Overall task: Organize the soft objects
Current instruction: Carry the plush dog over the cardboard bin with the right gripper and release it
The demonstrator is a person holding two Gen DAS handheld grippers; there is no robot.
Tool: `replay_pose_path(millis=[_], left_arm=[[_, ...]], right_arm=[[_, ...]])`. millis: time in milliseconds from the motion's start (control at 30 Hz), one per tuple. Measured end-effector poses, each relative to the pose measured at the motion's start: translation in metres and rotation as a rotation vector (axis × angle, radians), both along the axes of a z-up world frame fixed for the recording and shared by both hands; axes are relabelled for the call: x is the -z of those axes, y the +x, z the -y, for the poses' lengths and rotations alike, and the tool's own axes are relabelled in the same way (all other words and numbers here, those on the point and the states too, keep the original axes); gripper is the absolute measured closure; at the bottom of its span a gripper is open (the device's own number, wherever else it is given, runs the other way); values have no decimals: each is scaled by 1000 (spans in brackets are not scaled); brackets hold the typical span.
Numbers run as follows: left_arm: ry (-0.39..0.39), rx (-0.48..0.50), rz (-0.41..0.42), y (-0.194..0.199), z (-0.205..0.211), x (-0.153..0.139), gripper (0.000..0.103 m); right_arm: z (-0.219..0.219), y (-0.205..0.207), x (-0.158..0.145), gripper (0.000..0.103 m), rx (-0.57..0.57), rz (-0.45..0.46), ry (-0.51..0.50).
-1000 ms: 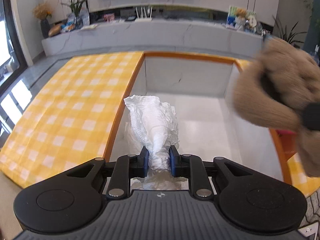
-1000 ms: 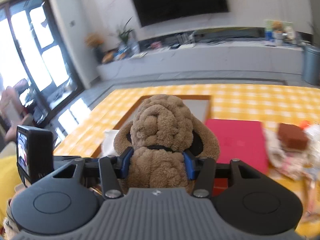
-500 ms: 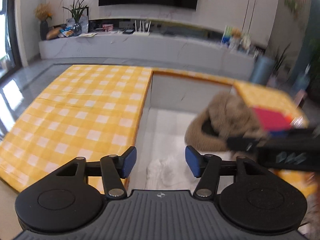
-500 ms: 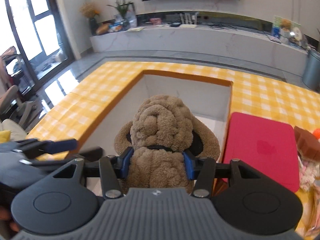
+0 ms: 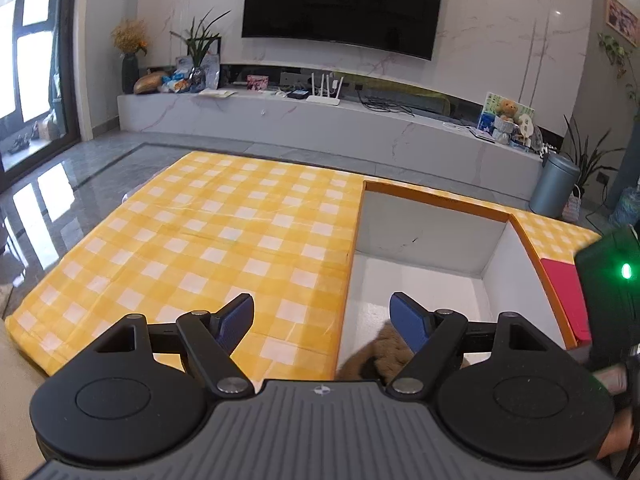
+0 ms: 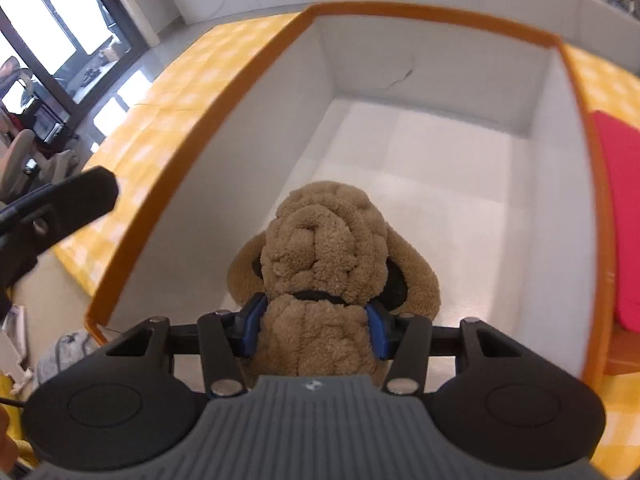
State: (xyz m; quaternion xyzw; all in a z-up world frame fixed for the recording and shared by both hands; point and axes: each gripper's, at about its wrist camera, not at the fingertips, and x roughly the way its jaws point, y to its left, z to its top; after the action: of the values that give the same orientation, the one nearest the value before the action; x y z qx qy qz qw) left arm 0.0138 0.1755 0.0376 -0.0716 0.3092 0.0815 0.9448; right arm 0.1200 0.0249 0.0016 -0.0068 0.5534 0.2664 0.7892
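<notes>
In the right wrist view, the right claw [image 6: 316,326] sits at lower centre of the frame with its blue pads pressed into both sides of a fuzzy brown plush dog with floppy ears [image 6: 328,256], gripping it around the neck where a thin black collar shows. The toy's head and ears stick out just beyond the fingertips, up the frame, and its body fills the gap between the jaws back toward the camera. The plush hangs over the inside of a large white box with an orange rim [image 6: 224,92], which fills most of that view; whether the toy touches the box floor cannot be told. A flat red pad [image 6: 620,208] lies just beside the box at the right edge, on the counter covered in a yellow-and-white checked cloth [image 6: 132,136]. In the left wrist view, the left claw [image 5: 322,322] has just been opening and stands wide apart with nothing between its blue pads; it hovers at the bottom of the frame over the box's near left rim, and a patch of the brown plush peeks out just below its right finger.
</notes>
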Motion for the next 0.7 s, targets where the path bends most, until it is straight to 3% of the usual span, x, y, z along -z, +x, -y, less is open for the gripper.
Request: replay_pose_path(millis=[67, 233, 300, 367, 433, 700], left_arm=[[21, 16, 16, -3, 0, 2, 13], [-3, -15, 12, -5, -8, 3, 13], [4, -23, 26, -7, -8, 1, 13], [8, -33, 35, -9, -9, -1, 13], [1, -41, 36, -9, -9, -2, 13], [-45, -55, 35, -12, -13, -10, 13]], right_arm=[[-1, 3, -2, 51, 21, -17, 40], [-14, -2, -1, 45, -17, 5, -11], [-18, -8, -5, 35, -57, 37, -29], [-20, -13, -11, 16, -78, 75, -31], [-20, -17, -18, 6, -94, 128, -36], [-13, -33, -40, 3, -149, 330, -81]])
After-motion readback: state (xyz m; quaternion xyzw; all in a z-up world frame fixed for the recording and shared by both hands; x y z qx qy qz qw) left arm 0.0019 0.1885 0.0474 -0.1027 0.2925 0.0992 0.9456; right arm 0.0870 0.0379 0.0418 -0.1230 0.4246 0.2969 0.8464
